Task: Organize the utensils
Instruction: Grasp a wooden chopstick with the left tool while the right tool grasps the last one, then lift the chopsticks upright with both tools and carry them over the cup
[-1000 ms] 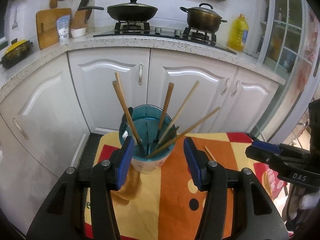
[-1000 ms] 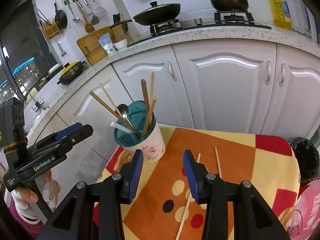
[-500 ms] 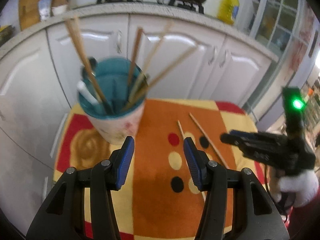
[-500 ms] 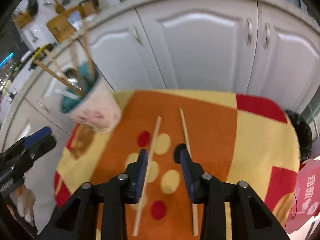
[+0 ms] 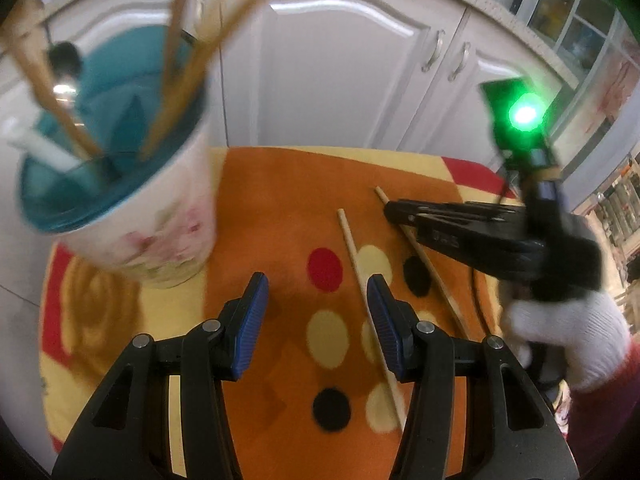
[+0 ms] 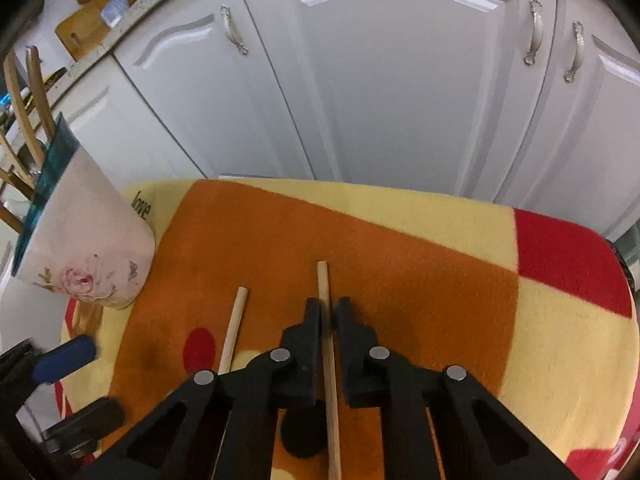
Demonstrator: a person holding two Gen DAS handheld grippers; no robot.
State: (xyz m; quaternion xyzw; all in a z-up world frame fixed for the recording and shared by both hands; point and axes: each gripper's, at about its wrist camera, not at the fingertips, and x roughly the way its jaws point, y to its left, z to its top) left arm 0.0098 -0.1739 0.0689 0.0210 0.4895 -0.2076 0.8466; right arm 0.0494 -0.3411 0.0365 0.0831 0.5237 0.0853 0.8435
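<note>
Right hand-held gripper on slender wooden chopstick

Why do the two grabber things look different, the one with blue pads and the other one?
The left gripper holds its blue-padded jaws wide apart with nothing between them, above the orange patterned cloth. The right gripper has its jaws pinched on a thin wooden chopstick. The left one sits beside the other loose chopstick, not around it. Both are black, point down at the cloth, and are held by a person.

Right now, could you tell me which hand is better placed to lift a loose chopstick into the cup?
Right: its fingers already clamp one chopstick; the left gripper is open, holding nothing.
</note>
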